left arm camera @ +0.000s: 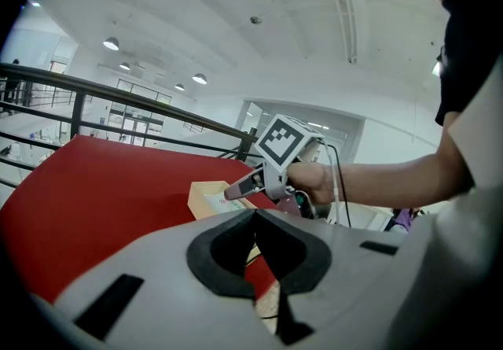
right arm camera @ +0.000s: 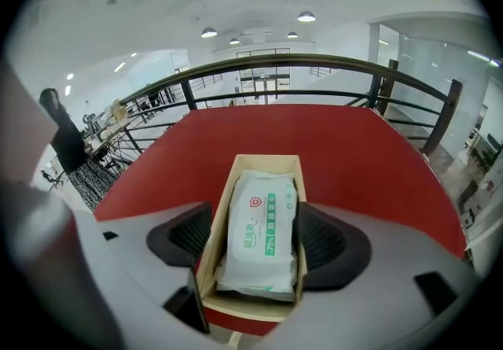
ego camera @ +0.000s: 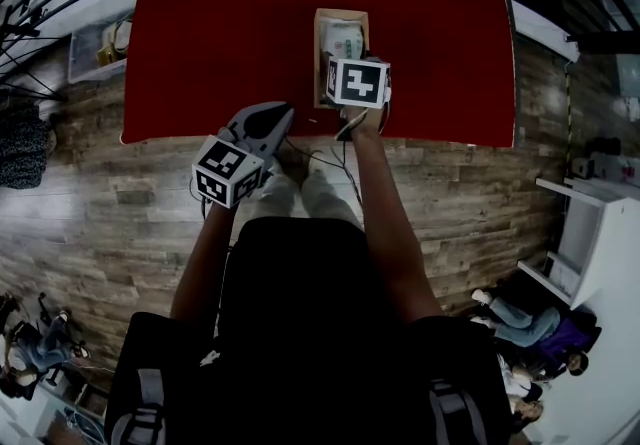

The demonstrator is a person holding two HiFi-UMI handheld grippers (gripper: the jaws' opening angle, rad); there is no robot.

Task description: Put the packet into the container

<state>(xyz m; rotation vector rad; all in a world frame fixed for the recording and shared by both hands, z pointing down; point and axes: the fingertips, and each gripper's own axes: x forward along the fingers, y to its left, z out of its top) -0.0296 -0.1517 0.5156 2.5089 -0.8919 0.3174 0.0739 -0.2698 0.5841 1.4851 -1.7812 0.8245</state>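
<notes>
Red table [ego camera: 250, 33], one wooden container [right arm camera: 251, 307] on it, one white packet [right arm camera: 259, 234] lying inside, green print reading "75%". Right gripper [left arm camera: 234, 192] hovers over the container, jaws spread. Left gripper [ego camera: 265, 119], nearer the person than the container, is pressed together and empty.

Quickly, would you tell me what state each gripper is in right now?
Left gripper: closed, empty.
Right gripper: open, holding nothing; the packet lies in the container.

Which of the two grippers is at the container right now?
The right gripper: jaws apart at the container holding the packet. The left gripper is held back, jaws together.
</notes>
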